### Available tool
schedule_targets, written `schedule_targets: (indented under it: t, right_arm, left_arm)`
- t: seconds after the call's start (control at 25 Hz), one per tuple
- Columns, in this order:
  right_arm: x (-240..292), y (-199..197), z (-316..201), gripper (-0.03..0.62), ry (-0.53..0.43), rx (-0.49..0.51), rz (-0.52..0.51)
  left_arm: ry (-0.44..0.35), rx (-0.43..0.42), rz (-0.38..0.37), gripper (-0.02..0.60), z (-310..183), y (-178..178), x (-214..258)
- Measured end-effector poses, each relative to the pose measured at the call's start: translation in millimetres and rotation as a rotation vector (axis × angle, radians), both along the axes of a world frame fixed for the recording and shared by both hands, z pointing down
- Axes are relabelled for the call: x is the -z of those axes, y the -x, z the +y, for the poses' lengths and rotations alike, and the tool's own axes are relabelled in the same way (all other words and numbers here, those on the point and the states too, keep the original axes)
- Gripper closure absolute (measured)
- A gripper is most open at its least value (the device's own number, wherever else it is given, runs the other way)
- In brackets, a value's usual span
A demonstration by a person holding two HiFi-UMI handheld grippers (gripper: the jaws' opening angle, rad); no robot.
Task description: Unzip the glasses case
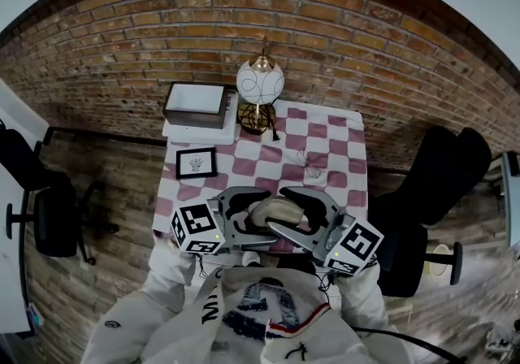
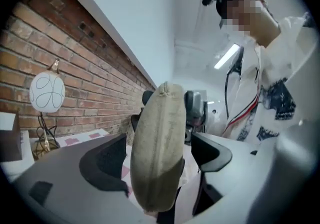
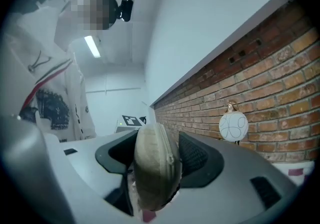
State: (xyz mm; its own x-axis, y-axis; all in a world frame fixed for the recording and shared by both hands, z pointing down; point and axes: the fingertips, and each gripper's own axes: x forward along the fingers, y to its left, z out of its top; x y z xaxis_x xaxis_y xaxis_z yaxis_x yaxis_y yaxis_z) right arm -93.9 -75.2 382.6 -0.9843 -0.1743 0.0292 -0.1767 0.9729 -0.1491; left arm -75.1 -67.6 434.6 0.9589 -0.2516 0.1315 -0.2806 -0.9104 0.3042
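Observation:
The beige glasses case (image 1: 275, 210) hangs between my two grippers above the near edge of the checkered table (image 1: 341, 143). In the left gripper view the case (image 2: 159, 148) stands end-on with its zip seam facing me. The left gripper (image 2: 159, 155) is open: gaps show between both pads and the case. In the right gripper view the case (image 3: 155, 160) fills the space between the jaws, and the right gripper (image 3: 157, 155) is shut on it. From above, the left gripper (image 1: 258, 214) and right gripper (image 1: 286, 213) face each other across the case.
A white globe lamp (image 1: 260, 82), an open box (image 1: 197, 104) and a small picture frame (image 1: 196, 162) stand on the table's far and left parts. A small clear object (image 1: 313, 163) lies mid-table. Black office chairs stand left (image 1: 41, 208) and right (image 1: 439, 184). Behind is a brick wall.

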Motion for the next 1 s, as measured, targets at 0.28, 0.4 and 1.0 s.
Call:
schedule_targets:
  t: [0.28,0.4,1.0]
  right_arm:
    - [8.8,-7.7,-8.3,0.327,0.086,-0.026,-0.112]
    - [10.9,-9.2,-10.8,0.327,0.108,-0.030,-0.147]
    - [13.7,-12.2,-11.6,0.329,0.150,-0.030,-0.218]
  left_arm:
    - [0.031,0.049,0.135,0.186,-4.6,0.3,11.6]
    - [0.040,0.050,0.164,0.186,-4.9,-1.7,12.5]
    - [0.019,0.083,0.152,0.193,-14.1,-10.8,12.3]
